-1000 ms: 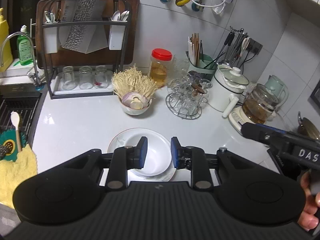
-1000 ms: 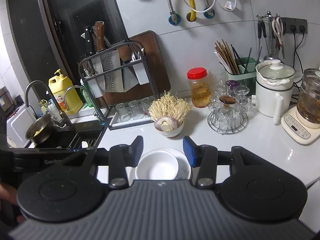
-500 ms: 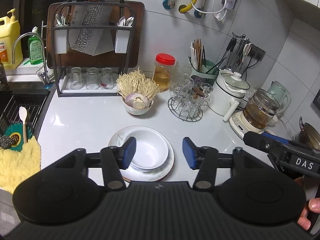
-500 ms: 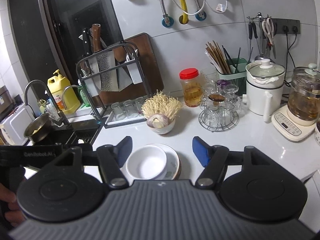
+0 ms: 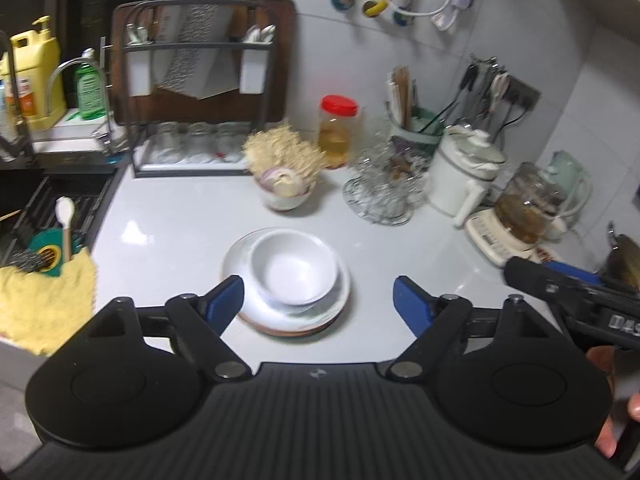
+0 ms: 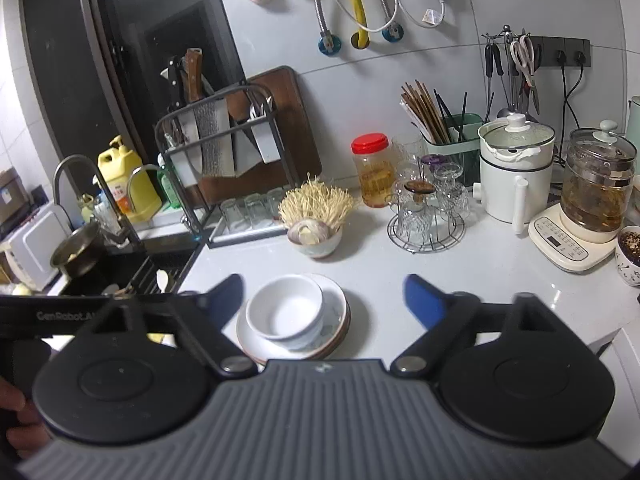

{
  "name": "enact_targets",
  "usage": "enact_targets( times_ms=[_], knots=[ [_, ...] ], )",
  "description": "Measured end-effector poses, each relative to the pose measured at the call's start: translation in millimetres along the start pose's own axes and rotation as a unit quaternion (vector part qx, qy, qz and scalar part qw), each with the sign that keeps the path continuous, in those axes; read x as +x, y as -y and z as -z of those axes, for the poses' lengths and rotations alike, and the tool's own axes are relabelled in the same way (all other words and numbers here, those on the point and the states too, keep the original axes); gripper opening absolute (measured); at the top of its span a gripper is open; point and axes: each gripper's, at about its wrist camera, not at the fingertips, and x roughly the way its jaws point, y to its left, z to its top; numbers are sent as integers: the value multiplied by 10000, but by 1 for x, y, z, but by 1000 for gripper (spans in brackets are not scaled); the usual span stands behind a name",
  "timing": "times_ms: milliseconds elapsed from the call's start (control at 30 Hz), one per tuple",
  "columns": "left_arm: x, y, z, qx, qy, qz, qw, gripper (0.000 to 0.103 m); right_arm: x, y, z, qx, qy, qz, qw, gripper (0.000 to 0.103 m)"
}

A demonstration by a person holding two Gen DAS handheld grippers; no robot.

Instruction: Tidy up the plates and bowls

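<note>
Item: white bowl [image 5: 294,270], nested on a stack of plates [image 5: 244,264], resting on the white surface [image 5: 168,236] just in front of the mushroom bowl [image 5: 286,192].
Status: stacking appears done for these pieces; judged nearly complete. The mushroom bowl stays apart, holding food.
Left gripper [image 5: 318,300]: fingers spread wide, released, holding nothing, clear of the stack.
Right gripper [image 6: 322,300]: fingers likewise wide apart, empty, touching nothing.

Glossy white ceramic bowl [image 5: 294,270] sits on glazed plates [image 5: 256,316] over a smooth, reflective white countertop [image 5: 168,236]. Near its left edge lies fuzzy yellow cloth [image 5: 40,304]. Wire metal cup rack [image 6: 426,232] holds clear glass; matt black plastic left gripper [image 5: 318,294].
</note>
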Motion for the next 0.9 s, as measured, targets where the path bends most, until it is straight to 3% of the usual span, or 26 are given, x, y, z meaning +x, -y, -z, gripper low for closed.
enact_targets(
  times_ms=[133,167,267,900],
  knots=[
    [-7,-2,9,-54,-59,-111,9999,95,-7,1,3,10,15,-57,10000,96],
    [-9,-1,11,-37,-59,-152,9999,96,-8,1,5,10,3,-39,10000,103],
    [-14,1,17,-5,-29,-260,9997,98,-11,2,8,35,-15,-8,10000,103],
    [-29,5,23,34,133,-437,9989,100,-22,7,12,219,17,63,9997,103]
  ],
)
